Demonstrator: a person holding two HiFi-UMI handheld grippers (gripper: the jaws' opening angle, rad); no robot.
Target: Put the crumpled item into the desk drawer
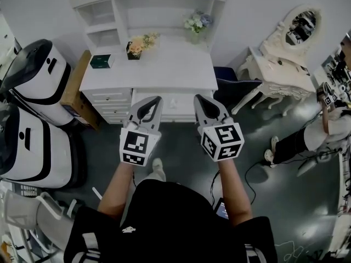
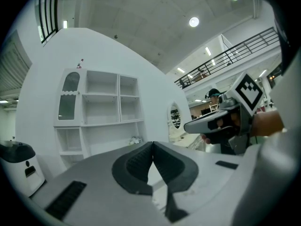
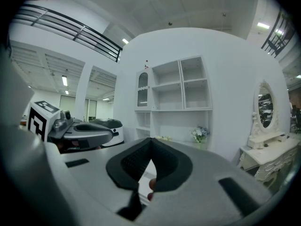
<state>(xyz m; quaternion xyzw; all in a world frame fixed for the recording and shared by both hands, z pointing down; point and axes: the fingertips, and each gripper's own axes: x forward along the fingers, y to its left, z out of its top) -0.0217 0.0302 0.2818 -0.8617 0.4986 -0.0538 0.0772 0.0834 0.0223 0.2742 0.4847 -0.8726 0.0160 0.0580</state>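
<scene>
Facing white desk (image 1: 164, 64) under shelves (image 1: 143, 7), grey floor (image 1: 181, 141), left gripper (image 1: 156, 99) and right gripper (image 1: 199, 98) closed, empty

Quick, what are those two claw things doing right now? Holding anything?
Left gripper: closed, holding nothing.
Right gripper: closed, holding nothing.

White desk drawer (image 1: 175, 100), shut, centre front beneath the white desktop (image 1: 164, 64)

Desk drawer (image 1: 176, 100) half hidden; reddish thing (image 3: 152, 184) unidentifiable
</scene>
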